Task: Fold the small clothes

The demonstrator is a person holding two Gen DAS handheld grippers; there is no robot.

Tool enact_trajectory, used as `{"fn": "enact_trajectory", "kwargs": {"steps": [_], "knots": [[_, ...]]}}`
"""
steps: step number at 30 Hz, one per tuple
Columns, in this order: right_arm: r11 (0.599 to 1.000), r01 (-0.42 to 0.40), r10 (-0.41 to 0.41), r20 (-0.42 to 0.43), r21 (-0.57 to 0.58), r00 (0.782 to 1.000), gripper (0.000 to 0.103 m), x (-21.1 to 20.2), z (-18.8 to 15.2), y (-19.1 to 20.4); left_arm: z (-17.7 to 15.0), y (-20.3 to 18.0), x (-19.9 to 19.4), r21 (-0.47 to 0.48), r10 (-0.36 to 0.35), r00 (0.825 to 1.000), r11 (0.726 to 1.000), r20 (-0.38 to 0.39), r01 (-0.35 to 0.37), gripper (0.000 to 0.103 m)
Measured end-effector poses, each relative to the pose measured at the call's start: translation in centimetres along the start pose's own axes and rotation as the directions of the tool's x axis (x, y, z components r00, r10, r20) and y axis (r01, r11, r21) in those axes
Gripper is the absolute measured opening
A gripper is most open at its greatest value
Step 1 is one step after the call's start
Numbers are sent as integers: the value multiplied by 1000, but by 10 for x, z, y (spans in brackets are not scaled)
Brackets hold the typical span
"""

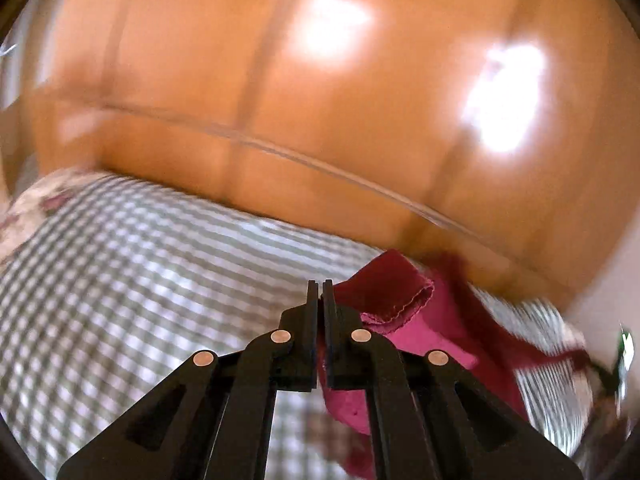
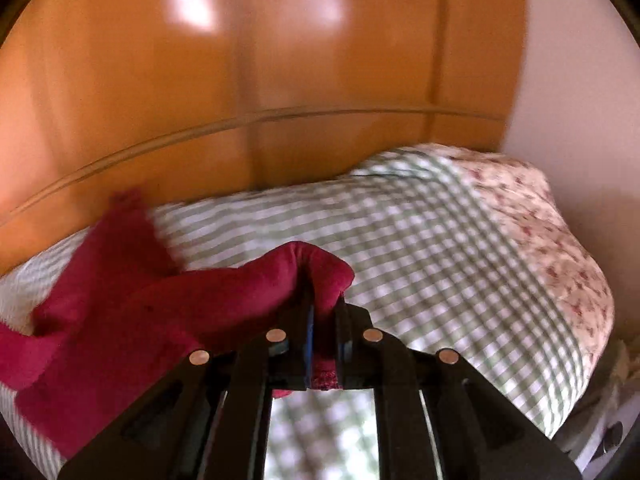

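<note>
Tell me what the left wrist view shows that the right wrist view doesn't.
Left wrist only: a stitched hem edge of the red garment, beside the left hand-held gripper.

Right wrist only: a floral quilt and the right hand-held gripper, shut on bunched red cloth.

Both: the garment, the checked bedsheet and the orange wooden panels.

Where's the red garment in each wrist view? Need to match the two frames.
Left wrist: red garment lower right of centre, trailing right from the left gripper, which is pinched on it.
Right wrist: red garment lower left, bunched over the right gripper, which clamps an edge.
Shared landmark: green checked bedcover under the cloth, orange wooden panel behind.
</note>
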State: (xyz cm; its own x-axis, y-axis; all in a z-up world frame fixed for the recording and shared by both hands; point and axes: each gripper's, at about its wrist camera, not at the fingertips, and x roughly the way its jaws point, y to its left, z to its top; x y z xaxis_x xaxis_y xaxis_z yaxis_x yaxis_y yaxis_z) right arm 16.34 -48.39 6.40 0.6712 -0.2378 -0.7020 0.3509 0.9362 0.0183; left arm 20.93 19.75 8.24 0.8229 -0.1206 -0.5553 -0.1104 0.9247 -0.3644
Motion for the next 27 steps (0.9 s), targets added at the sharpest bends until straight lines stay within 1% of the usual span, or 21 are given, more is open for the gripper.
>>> {"fn": "enact_trajectory", "kwargs": {"steps": [1, 3, 5, 7, 8, 9, 10, 11, 12, 13, 14, 15, 16, 17, 18, 19, 20, 22, 24, 25, 27], "knots": [[999, 30, -30, -9, 24, 1000, 7, 11, 7, -7, 11, 14, 8, -27, 55, 998, 998, 10, -55, 1], [996, 69, -67, -35, 61, 997, 7, 29, 16, -20, 23, 37, 14, -68, 127, 992, 990, 9, -126, 1], [990, 114, -110, -56, 80, 992, 7, 46, 21, -28, 34, 54, 29, -85, 227, 974, 970, 0, -226, 1], [986, 134, -127, -73, 98, 989, 7, 58, 22, -31, 40, 69, 43, -121, 274, 961, 953, -32, -276, 1], [985, 134, -125, -82, 113, 989, 7, 64, 22, -33, 41, 77, 51, -131, 312, 949, 940, -56, -317, 1], [984, 127, -117, -89, 126, 989, 10, 67, 21, -36, 40, 83, 55, -143, 331, 941, 930, -72, -339, 2], [983, 126, -114, -92, 130, 989, 12, 68, 19, -35, 37, 86, 59, -152, 332, 940, 928, -85, -341, 7], [983, 127, -117, -88, 130, 989, 31, 66, 15, -36, 31, 86, 62, -146, 320, 942, 932, -98, -332, 29], [984, 120, -111, -79, 129, 991, 55, 66, 12, -35, 27, 87, 58, -142, 319, 943, 933, -99, -331, 66], [987, 100, -92, -64, 130, 994, 62, 59, 6, -35, 23, 87, 56, -143, 325, 942, 932, -78, -333, 79], [989, 79, -71, -61, 129, 996, 66, 56, 2, -36, 16, 87, 47, -150, 322, 946, 935, -29, -322, 83], [990, 59, -52, -64, 125, 997, 66, 50, -5, -35, 8, 87, 42, -148, 299, 954, 943, -25, -299, 83], [992, 28, -19, -72, 120, 997, 66, 42, -15, -34, 3, 87, 42, -143, 268, 962, 952, -45, -272, 83], [993, -11, 21, -84, 118, 996, 66, 34, -24, -31, -8, 85, 40, -132, 217, 974, 966, -69, -224, 83], [991, -64, 76, -100, 118, 992, 66, 25, -36, -28, -21, 81, 35, -117, 177, 981, 976, -77, -185, 83], [985, -131, 145, -122, 114, 982, 66, 16, -50, -24, -39, 74, 29, -81, 111, 990, 990, -91, -118, 83], [975, -193, 208, -152, 106, 966, 66, 9, -64, -18, -52, 67, 26, -55, 62, 991, 996, -115, -69, 83], [952, -289, 305, -219, 101, 927, 66, -1, -94, -5, -82, 52, 23, -23, -36, 984, 999, -175, 32, 83], [932, -350, 363, -287, 99, 887, 66, -5, -122, 9, -117, 37, 22, -21, -147, 963, 989, -227, 146, 83], [926, -368, 375, -323, 85, 869, 66, -6, -138, 20, -135, 24, 25, 0, -190, 945, 980, -265, 197, 83], [929, -367, 360, -371, 52, 856, 65, -4, -161, 37, -154, 3, 29, 54, -223, 928, 967, -299, 250, 87]]}}
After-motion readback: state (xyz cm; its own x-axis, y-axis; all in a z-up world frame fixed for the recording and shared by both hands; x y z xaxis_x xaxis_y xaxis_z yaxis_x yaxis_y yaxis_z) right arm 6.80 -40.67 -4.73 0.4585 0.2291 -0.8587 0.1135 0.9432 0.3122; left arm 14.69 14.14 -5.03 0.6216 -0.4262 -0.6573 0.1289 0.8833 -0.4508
